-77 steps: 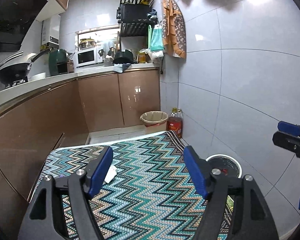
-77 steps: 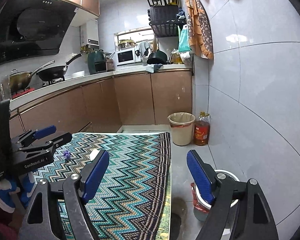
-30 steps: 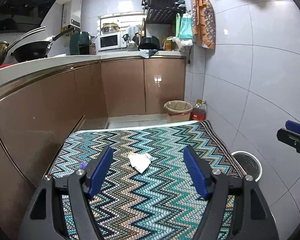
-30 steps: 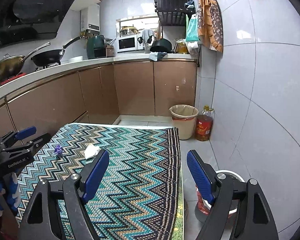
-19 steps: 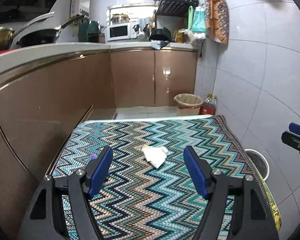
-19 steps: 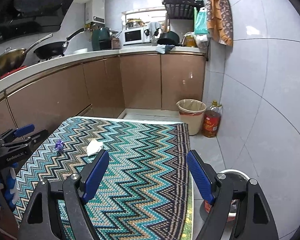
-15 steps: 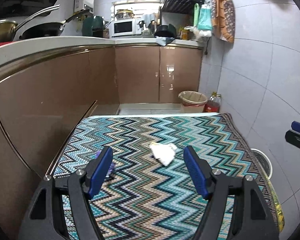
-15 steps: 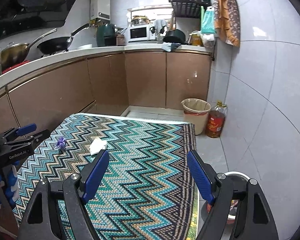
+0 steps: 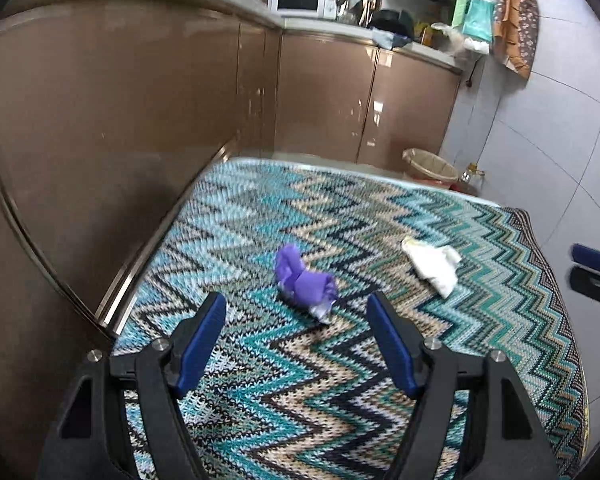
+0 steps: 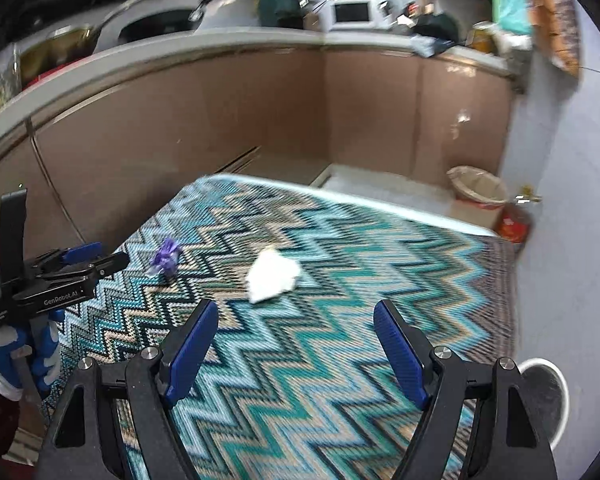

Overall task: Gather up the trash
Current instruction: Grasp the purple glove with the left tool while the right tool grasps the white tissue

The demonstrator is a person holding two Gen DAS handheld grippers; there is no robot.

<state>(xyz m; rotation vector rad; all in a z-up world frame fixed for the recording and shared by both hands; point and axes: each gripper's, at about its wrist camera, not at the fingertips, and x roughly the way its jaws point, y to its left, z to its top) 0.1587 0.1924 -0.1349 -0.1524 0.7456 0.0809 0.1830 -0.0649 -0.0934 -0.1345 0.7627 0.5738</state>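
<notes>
A crumpled purple wrapper (image 9: 304, 280) lies on the zigzag-patterned cloth (image 9: 340, 400) just beyond my left gripper (image 9: 296, 336), which is open with nothing between its blue pads. A crumpled white tissue (image 9: 434, 264) lies to its right. In the right wrist view the white tissue (image 10: 274, 274) sits ahead of my right gripper (image 10: 296, 344), also open and empty, and the purple wrapper (image 10: 166, 260) lies further left, near the left gripper (image 10: 96, 264) held in a gloved hand. A lined waste bin (image 10: 478, 190) stands on the floor beyond the cloth.
Brown kitchen cabinets (image 9: 180, 100) run along the left and back, under a countertop with a microwave (image 9: 300, 0) and pans. A red-labelled oil bottle (image 10: 514, 226) stands beside the bin. A round white bowl (image 10: 546, 396) sits on the floor at the right, by the tiled wall.
Both grippers have moved forward and down toward the cloth and swung left. The purple wrapper now lies ahead of the left jaws and the tissue ahead of the right ones.
</notes>
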